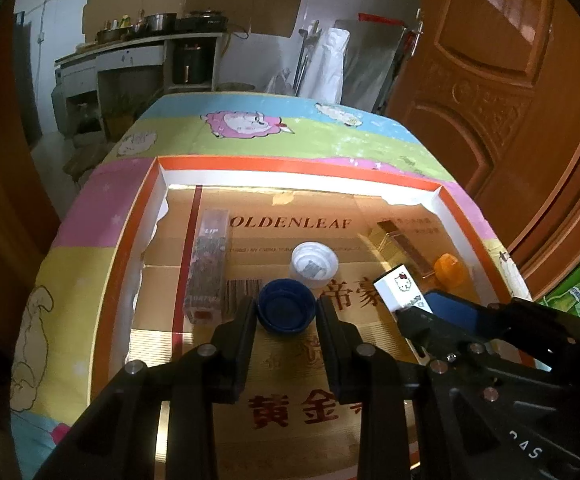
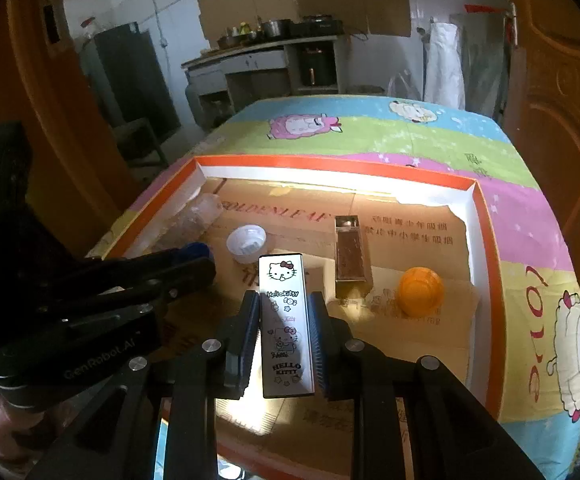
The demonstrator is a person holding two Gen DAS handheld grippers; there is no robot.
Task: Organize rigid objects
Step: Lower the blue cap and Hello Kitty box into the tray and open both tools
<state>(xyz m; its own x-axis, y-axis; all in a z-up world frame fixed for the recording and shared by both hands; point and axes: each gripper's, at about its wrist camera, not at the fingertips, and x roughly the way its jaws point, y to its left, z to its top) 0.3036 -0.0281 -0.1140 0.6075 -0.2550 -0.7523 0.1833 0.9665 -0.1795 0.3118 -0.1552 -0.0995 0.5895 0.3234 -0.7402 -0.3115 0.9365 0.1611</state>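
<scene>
Right gripper [image 2: 284, 344] is clamped on a white Hello Kitty box [image 2: 286, 320], held over the near part of the orange-rimmed tray [image 2: 490, 264]. Left gripper [image 1: 287, 312] pinches a blue cap [image 1: 286, 311]. Farther in lie a white cap [image 1: 313, 265], an orange cap [image 2: 421, 291] right, and a clear lip box [image 1: 207, 268] left.

Ahead of my fingers, under everything, lies a cartoon-sheep tablecloth [image 1: 250, 136] in pink, green, blue and yellow bands. Well beyond it a counter [image 2: 258, 50] along the far wall carries pots [image 1: 162, 22], with cardboard sheets [image 2: 302, 0] pinned above. A carved wooden door [image 1: 502, 80] stands to my right.
</scene>
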